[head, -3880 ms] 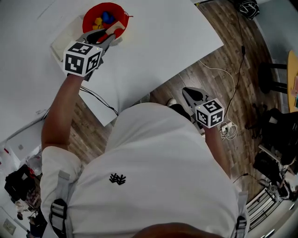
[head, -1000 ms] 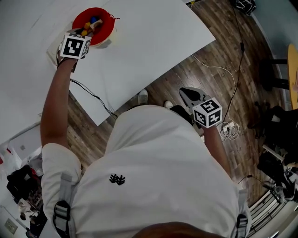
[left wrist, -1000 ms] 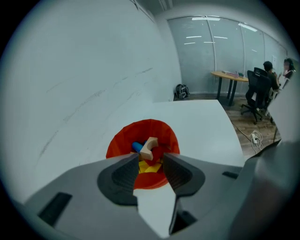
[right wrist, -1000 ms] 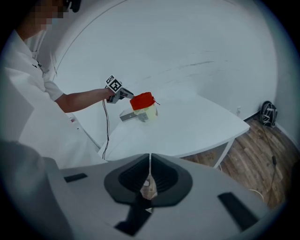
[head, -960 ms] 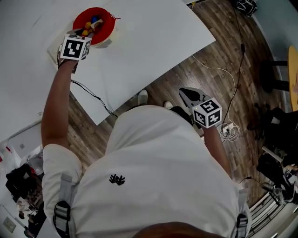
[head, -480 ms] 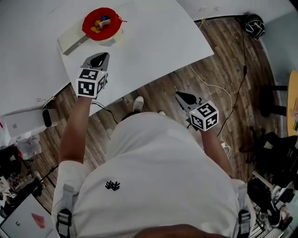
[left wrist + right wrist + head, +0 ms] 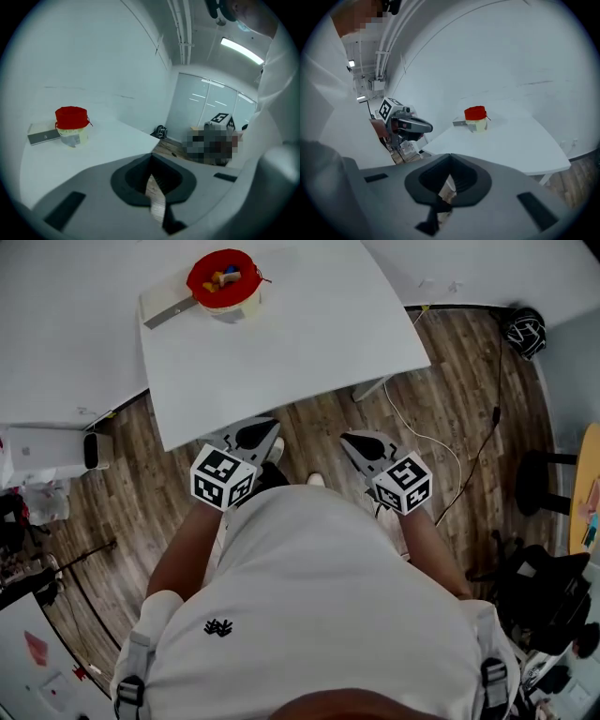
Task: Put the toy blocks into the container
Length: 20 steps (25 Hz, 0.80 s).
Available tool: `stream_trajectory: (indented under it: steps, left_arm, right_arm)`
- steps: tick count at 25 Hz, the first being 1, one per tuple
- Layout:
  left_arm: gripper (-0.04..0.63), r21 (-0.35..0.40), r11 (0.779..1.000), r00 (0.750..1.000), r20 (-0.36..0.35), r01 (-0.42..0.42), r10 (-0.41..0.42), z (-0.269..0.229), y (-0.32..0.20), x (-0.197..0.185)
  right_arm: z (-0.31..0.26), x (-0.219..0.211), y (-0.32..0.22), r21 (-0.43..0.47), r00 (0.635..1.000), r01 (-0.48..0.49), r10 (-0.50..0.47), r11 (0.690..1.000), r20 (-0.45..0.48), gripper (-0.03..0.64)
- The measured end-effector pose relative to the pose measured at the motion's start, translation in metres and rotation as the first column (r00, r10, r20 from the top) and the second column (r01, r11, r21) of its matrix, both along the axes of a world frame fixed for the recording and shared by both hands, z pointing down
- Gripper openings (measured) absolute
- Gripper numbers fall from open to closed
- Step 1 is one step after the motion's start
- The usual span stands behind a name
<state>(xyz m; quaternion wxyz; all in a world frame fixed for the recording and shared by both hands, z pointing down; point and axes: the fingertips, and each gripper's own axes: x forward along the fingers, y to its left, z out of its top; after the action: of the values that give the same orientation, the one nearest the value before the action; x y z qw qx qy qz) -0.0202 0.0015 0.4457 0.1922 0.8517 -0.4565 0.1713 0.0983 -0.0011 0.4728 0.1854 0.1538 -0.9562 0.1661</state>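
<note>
Left gripper (image 7: 255, 434): your jaws have just been closing and now stand together, with nothing between them. It hangs over the wood floor (image 7: 450, 381), just off the near edge of the tabletop (image 7: 300, 334), tight to your body.

Right gripper (image 7: 361, 446): jaws together too, with only a thin sliver of floor showing between the pads in the right gripper view. Nothing is held. It sits beside the left one, also over the floor.

Container (image 7: 236, 306): red rim, pale wall, upright at the far left corner of the tabletop, well apart from both grippers. The toy blocks (image 7: 223, 278) lie inside it; yellow and blue pieces show, but the count is too small to read.

A flat pale box (image 7: 169, 311) lies touching the container's left side.

A white cable (image 7: 424, 432) trails across the floor right of the tabletop.
</note>
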Motion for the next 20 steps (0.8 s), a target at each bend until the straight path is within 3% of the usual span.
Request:
stream_trajectory:
  steps: [7,20]
  left_arm:
    - [0.006,-0.017,0.996,0.996,-0.038,0.085,-0.085,0.003,0.031,0.017]
    - [0.006,0.011,0.993,0.993,-0.029,0.116,-0.116,-0.002,0.034,0.013]
  right_arm:
    - [-0.01,0.009,0.018,0.012,0.998,0.043,-0.044,0.999,0.038,0.006]
    - [-0.024,0.005,0.02,0.051,0.996,0.058,-0.062,0.997,0.067,0.006]
